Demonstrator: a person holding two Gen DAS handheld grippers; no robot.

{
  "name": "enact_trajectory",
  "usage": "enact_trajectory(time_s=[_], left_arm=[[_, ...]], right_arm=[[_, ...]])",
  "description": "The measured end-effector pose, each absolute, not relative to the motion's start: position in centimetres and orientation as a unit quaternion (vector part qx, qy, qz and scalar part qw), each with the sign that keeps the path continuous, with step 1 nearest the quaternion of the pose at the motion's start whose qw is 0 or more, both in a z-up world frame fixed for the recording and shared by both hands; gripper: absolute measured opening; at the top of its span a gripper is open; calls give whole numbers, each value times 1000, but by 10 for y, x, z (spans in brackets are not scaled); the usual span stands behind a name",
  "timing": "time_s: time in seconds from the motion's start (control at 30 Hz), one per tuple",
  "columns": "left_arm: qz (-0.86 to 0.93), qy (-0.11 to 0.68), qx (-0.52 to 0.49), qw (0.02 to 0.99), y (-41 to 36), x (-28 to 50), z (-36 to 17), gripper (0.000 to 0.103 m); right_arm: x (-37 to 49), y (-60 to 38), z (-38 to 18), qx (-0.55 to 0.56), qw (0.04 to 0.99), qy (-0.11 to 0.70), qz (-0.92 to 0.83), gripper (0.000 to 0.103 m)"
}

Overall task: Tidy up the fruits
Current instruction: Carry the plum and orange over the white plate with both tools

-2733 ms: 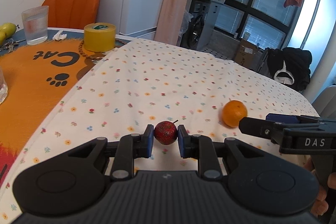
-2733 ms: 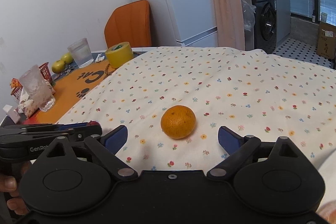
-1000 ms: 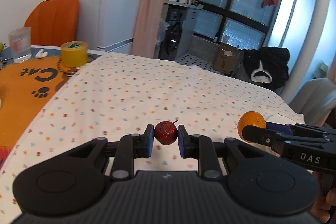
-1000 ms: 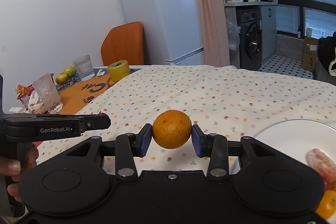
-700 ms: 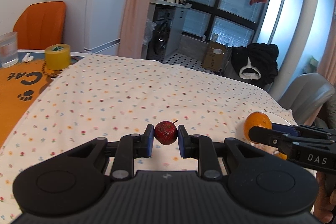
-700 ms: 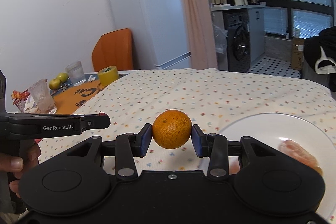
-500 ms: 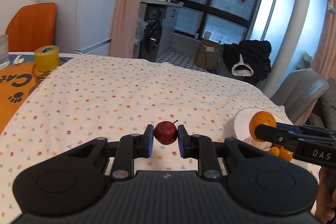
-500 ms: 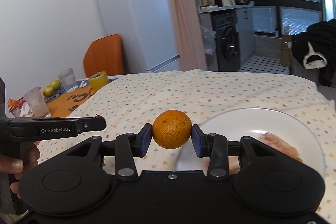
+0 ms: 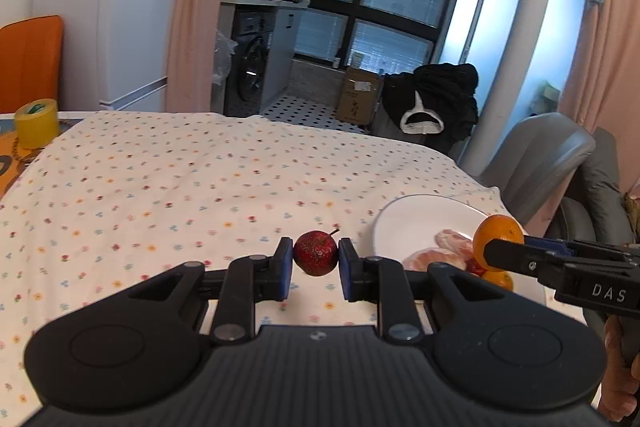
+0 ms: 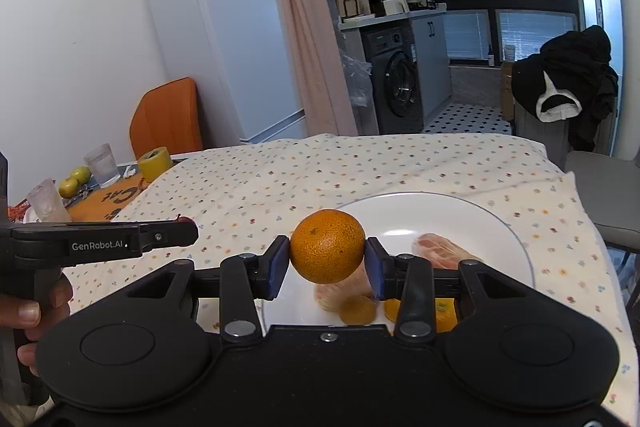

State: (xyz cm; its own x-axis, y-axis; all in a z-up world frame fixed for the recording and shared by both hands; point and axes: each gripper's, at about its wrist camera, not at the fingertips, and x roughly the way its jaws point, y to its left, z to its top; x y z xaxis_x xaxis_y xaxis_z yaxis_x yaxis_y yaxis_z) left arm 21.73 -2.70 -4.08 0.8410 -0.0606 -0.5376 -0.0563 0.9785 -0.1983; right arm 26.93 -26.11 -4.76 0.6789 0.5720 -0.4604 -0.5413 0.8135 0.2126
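Carrying one fruit apiece, both hand-held grippers are shown in mid-transfer above the table. The right gripper (image 10: 327, 263) is closed on a mandarin orange (image 10: 327, 252), which is pinched between the blue pads (image 10: 278, 267) and held clear of any surface, over the near part of a white plate (image 10: 436, 211). The left gripper (image 9: 315, 269) is closed on a small red fruit (image 9: 315, 253) with a short stem; its kind cannot be told with certainty. That fruit is held above the floral tablecloth (image 9: 168, 179), to the left of the plate (image 9: 420, 215) and not yet over it.

On the plate, pale pink peeled segments (image 10: 438, 251) and several small orange fruits (image 10: 357, 309) are already seen, partly hidden behind the right gripper's fingers. In the left wrist view the same contents appear at the plate's right side, behind the right gripper (image 9: 504, 255) and its mandarin (image 9: 498, 235).

No loose fruit is seen on the floral cloth in either view. Two green fruits (image 10: 74, 181) lie at the far left of the table, near two glasses (image 10: 102, 165) and a roll of yellow tape (image 10: 155, 163); whether they belong to the task cannot be told.

The task is judged to be well advanced: part of the fruit is already gathered, and the release of the two held fruits onto the plate is left.
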Motion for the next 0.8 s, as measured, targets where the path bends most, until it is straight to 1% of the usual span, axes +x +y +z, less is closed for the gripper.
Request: enact_trajectory(time_s=[0.63, 0.7, 0.73, 0.8], left_arm=[[-67, 301, -81, 948, -85, 238, -54, 22], [-72, 304, -80, 947, -90, 240, -56, 22], [-74, 305, -80, 946, -92, 241, -57, 22], [-80, 306, -77, 945, -97, 243, -58, 22]], right_arm=[[258, -307, -69, 46, 915, 291, 275, 39], [260, -312, -72, 48, 915, 297, 268, 41], [262, -314, -73, 52, 914, 302, 265, 44], [262, -321, -73, 63, 916, 297, 261, 44]])
